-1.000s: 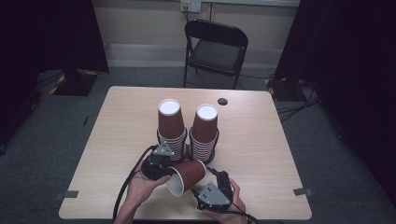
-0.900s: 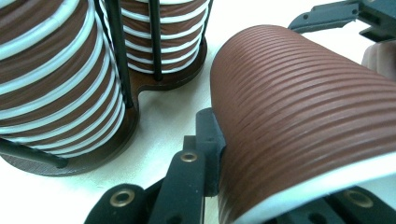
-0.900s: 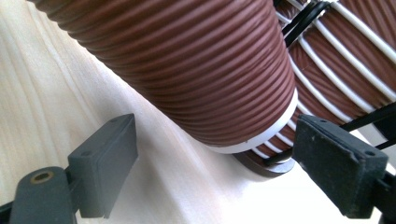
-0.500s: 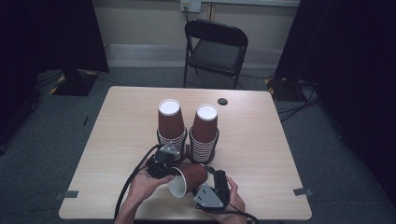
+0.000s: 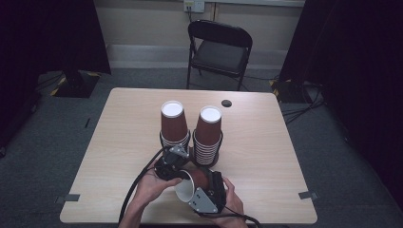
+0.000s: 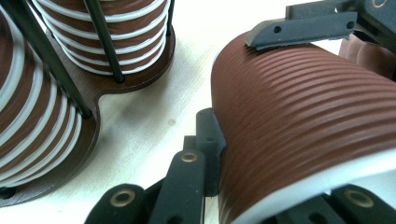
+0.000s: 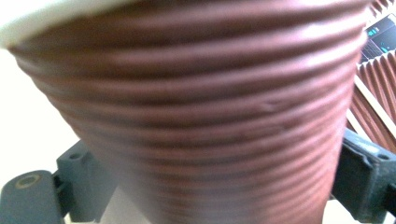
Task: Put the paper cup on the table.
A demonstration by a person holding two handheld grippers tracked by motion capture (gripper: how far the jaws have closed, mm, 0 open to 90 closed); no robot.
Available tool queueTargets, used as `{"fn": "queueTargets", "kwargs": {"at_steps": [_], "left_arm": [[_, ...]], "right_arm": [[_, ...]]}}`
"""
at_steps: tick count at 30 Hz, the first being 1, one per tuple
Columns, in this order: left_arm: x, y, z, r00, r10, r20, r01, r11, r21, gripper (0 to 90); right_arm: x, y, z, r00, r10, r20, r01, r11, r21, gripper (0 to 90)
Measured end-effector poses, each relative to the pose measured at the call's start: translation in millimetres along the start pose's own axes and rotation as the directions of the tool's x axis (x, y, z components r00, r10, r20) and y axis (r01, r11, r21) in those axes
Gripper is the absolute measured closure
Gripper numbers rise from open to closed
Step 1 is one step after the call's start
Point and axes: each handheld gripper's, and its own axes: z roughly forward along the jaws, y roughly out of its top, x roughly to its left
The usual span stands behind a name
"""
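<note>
A ribbed brown paper cup, lying sideways low over the pale wooden table, is gripped by both the right claw and left claw, before two brown cup stacks.

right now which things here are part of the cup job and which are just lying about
Part of the job:
brown cup, held sideways
left gripper and right gripper, both on it
two cup stacks in a brown rack

Just lying about:
folding chair
small dark disc on the table
</note>
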Motion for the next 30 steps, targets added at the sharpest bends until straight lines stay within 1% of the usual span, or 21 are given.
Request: {"fn": "queueTargets", "kwargs": {"at_steps": [2, 4, 6, 7, 9, 10, 11, 17, 18, 19, 20, 21, 22, 23, 24, 26, 27, 28, 29, 30], "left_arm": [[0.5, 0.7, 0.9, 1.0, 0.0, 0.002, 0.0, 1.0, 0.004, 86.2], [0.8, 1.8, 3.3, 1.0, 0.0, 0.006, 0.0, 1.0, 0.003, 86.1], [2.8, 2.0, 6.1, 0.9997, -0.017, 0.019, 0.018, 0.9998, -0.008, 85.8], [2.8, 2.0, 6.1, 0.9997, -0.017, 0.019, 0.018, 0.9998, -0.008, 85.6], [3.0, 0.9, 8.9, 0.9991, -0.035, 0.023, 0.035, 0.9993, -0.009, 85.1], [3.0, 0.9, 8.9, 0.9991, -0.035, 0.023, 0.035, 0.9993, -0.009, 85.1], [3.6, -0.4, 8.5, 0.9987, -0.044, 0.027, 0.044, 0.9989, -0.016, 85.1], [4.8, -2.2, 7.5, 0.9977, -0.057, 0.037, 0.057, 0.9982, -0.017, 84.5], [5.0, -2.5, 7.2, 0.998, -0.054, 0.032, 0.055, 0.9983, -0.018, 84.2], [5.0, -2.6, 6.9, 0.998, -0.058, 0.025, 0.058, 0.9981, -0.02, 84.2], [5.3, -2.8, 7.5, 0.998, -0.06, 0.017, 0.061, 0.9981, -0.012, 83.7], [5.3, -2.8, 7.5, 0.998, -0.06, 0.017, 0.061, 0.9981, -0.012, 83.6], [5.0, -3.0, 8.0, 0.9979, -0.063, 0.015, 0.063, 0.998, -0.011, 83.6], [5.1, -3.3, 8.1, 0.9975, -0.069, 0.016, 0.069, 0.9976, -0.008, 83.5], [4.7, -3.8, 8.1, 0.9968, -0.077, 0.019, 0.078, 0.9968, -0.018, 83.5], [5.2, -4.1, 8.1, 0.9968, -0.076, 0.025, 0.077, 0.9968, -0.022, 83.6], [4.7, -4.0, 8.0, 0.9966, -0.079, 0.024, 0.08, 0.9966, -0.019, 83.2], [4.1, -4.1, 8.0, 0.9966, -0.081, 0.019, 0.081, 0.9965, -0.018, 82.8], [3.3, -4.6, 7.7, 0.9962, -0.086, 0.016, 0.086, 0.9959, -0.026, 82.8], [2.2, -5.9, 7.0, 0.9959, -0.088, 0.02, 0.088, 0.9956, -0.03, 82.4]], "right_arm": [[0.9, 0.1, 0.7, 1.0, -0.007, 0.002, 0.007, 1.0, -0.003, 8.9], [1.9, 2.2, 1.6, 0.9999, -0.011, -0.003, 0.011, 1.0, -0.02, 8.9], [2.7, 4.2, 1.3, 0.9998, -0.018, 0.002, 0.018, 0.999, -0.032, 9.4], [2.7, 4.2, 1.3, 0.9998, -0.018, 0.002, 0.018, 0.999, -0.032, 9.4], [5.4, 7.5, 1.1, 0.9994, -0.035, 0.005, 0.035, 0.998, -0.046, 9.3], [5.9, 7.8, 1.1, 0.9993, -0.038, 0.002, 0.038, 0.998, -0.048, 9.4], [6.1, 7.9, 1.3, 0.9993, -0.038, 0.003, 0.038, 0.998, -0.051, 9.3], [7.0, 10.9, 1.8, 0.9993, -0.036, -0.003, 0.036, 0.997, -0.074, 9.0], [6.0, 11.3, 2.6, 0.9997, -0.023, -0.012, 0.022, 0.996, -0.081, 9.0], [6.0, 11.3, 2.6, 0.9997, -0.023, -0.012, 0.022, 0.996, -0.081, 9.0], [6.7, 12.8, 4.2, 0.999, -0.045, -0.009, 0.044, 0.996, -0.078, 9.0], [6.7, 12.8, 4.2, 0.999, -0.045, -0.009, 0.044, 0.996, -0.078, 9.0], [7.9, 13.4, 4.9, 0.9986, -0.053, -0.005, 0.053, 0.995, -0.085, 8.9], [9.0, 14.0, 4.8, 0.9977, -0.068, 0.001, 0.068, 0.995, -0.074, 8.9], [9.3, 14.3, 4.8, 0.9974, -0.071, -0.004, 0.071, 0.994, -0.079, 8.9], [9.2, 14.2, 4.4, 0.9972, -0.074, -0.003, 0.074, 0.994, -0.079, 8.9], [10.3, 15.0, 4.2, 0.9964, -0.084, 0.009, 0.084, 0.994, -0.073, 8.9], [11.0, 16.2, 3.7, 0.9959, -0.09, 0.01, 0.091, 0.993, -0.07, 8.9], [11.0, 16.2, 3.7, 0.9959, -0.09, 0.01, 0.091, 0.993, -0.07, 8.9], [12.4, 17.4, 2.6, 0.9944, -0.104, 0.02, 0.105, 0.992, -0.069, 8.9]]}}
